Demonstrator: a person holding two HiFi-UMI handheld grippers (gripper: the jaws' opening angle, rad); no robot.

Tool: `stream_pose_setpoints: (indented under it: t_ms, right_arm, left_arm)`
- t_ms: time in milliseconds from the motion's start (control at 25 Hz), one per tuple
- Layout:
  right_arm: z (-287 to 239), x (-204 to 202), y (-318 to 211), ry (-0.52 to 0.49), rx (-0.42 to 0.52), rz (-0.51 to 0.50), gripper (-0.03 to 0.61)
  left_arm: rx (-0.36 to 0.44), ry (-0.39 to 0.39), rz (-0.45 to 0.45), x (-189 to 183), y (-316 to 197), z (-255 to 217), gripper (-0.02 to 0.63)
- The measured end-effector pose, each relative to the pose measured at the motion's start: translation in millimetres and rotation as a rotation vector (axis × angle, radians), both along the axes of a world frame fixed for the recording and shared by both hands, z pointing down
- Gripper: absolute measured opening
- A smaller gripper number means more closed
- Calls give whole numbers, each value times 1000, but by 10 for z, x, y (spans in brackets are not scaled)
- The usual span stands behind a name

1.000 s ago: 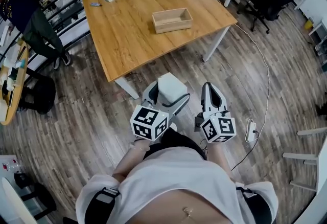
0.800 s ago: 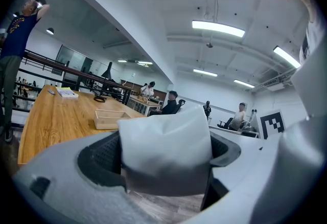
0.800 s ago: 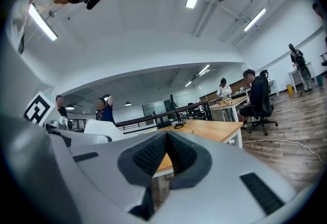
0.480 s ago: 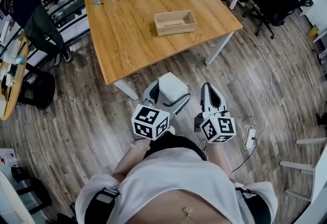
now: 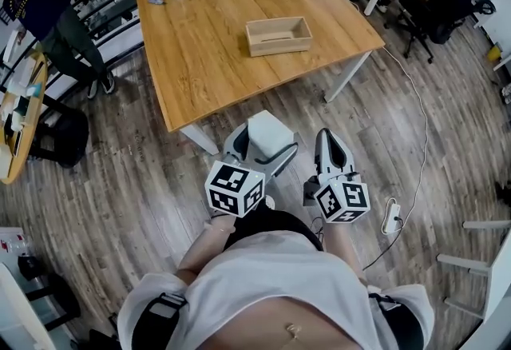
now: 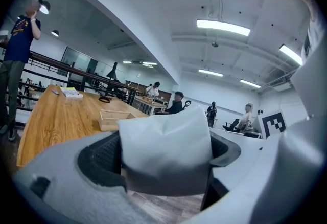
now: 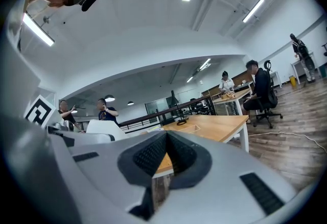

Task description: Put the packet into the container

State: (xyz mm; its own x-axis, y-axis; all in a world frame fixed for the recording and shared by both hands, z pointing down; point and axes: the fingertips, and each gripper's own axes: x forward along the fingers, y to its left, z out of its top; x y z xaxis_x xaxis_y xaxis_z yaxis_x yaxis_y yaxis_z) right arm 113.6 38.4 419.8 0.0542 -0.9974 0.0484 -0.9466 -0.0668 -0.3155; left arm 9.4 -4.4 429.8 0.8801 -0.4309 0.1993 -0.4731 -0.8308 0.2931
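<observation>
Step in hand: transport. My left gripper [image 5: 263, 150] clamps the white packet [image 6: 166, 149] between its pads. My right gripper [image 7: 166, 161] is closed on nothing. The open wooden box [image 5: 278, 36] stands on the bench [image 5: 207, 45], well ahead of both grippers and apparently empty. Next: advance over the box, then release the packet.

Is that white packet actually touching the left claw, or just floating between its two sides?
Touching. The left gripper view shows the white packet wedged between the ribbed pads of the left gripper, both pressing against its sides.
</observation>
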Motion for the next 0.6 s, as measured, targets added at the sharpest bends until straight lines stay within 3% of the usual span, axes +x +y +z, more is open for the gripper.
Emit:
stream_pose_setpoints:
  t_ms: [600]
  right_arm:
    - [14, 222, -241, 7, -12, 2, 12]
  left_arm:
    - [-12, -4, 11, 243, -231, 32, 471]
